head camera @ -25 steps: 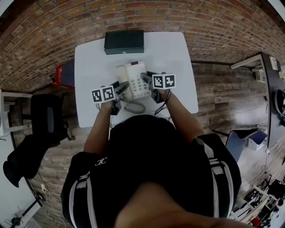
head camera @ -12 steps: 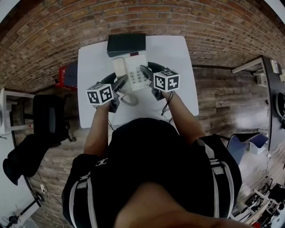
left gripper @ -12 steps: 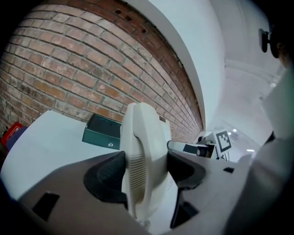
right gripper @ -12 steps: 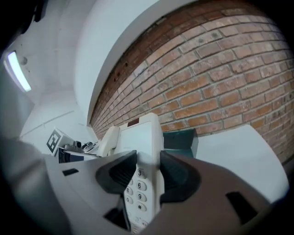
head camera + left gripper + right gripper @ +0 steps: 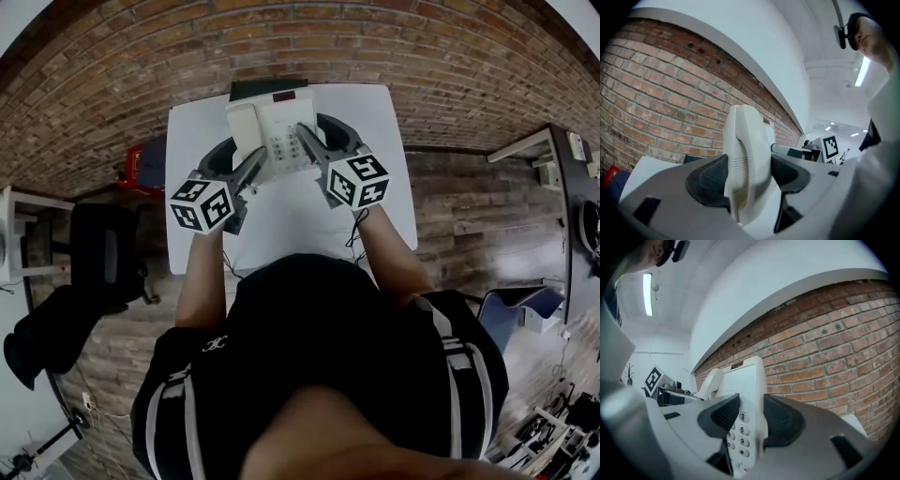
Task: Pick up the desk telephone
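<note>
- Telephone (image 5: pixel 270 129), cream, keypad and handset: clear of the white table (image 5: pixel 281 230), carried between both grippers at the table's far end.
- Left gripper (image 5: pixel 749 174): jaws clamped on the telephone's handset side, dark pads pressed on either face of the handset.
- Right gripper (image 5: pixel 752 414): jaws clamped on the telephone's keypad edge, pads against top and underside; keys 3, 6, 9 show just beside the inner pad.
- Brick wall (image 5: pixel 825 348) behind the telephone in both gripper views.
</note>
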`<action>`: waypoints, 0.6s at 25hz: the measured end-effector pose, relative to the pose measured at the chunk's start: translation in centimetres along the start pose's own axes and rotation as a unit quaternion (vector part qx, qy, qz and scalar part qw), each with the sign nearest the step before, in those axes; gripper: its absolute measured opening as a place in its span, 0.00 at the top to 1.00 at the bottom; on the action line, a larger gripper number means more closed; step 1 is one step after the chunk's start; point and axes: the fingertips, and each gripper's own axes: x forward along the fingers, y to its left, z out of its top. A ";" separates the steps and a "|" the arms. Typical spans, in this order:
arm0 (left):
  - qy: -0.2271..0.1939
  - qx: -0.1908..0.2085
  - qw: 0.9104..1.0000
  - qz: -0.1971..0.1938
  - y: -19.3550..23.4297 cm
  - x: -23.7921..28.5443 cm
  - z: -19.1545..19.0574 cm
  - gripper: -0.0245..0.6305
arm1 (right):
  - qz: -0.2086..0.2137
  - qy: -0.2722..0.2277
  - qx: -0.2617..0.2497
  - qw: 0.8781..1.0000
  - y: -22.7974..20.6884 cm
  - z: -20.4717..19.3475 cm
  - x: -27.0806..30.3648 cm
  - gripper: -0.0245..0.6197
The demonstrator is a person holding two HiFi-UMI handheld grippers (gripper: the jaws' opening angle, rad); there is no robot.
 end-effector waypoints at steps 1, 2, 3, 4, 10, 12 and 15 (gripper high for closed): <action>-0.009 0.013 1.000 0.000 -0.4 -0.3 0.7 0.52 | 0.001 -0.011 -0.007 1.000 0.3 0.8 -0.3 0.73; -0.018 0.025 1.000 -0.001 -0.8 -0.6 1.5 0.52 | 0.002 -0.021 -0.012 1.000 0.6 1.6 -0.5 0.73; -0.026 0.036 0.999 -0.001 -1.2 -0.9 2.2 0.52 | 0.001 -0.031 -0.017 0.999 0.8 2.4 -0.8 0.73; -0.034 0.047 0.998 -0.002 -1.6 -1.2 2.8 0.52 | 0.001 -0.040 -0.021 0.999 1.1 3.0 -1.1 0.73; -0.038 0.070 0.997 0.002 -2.7 -2.0 3.7 0.52 | 0.006 -0.061 -0.009 0.998 1.7 3.8 -2.0 0.74; -0.030 0.071 0.997 0.005 -2.7 -2.0 3.2 0.52 | 0.005 -0.053 -0.004 0.999 1.7 3.3 -2.1 0.74; -0.025 0.065 0.998 0.005 -2.7 -2.1 2.6 0.52 | 0.001 -0.045 -0.003 0.999 1.9 2.9 -2.3 0.74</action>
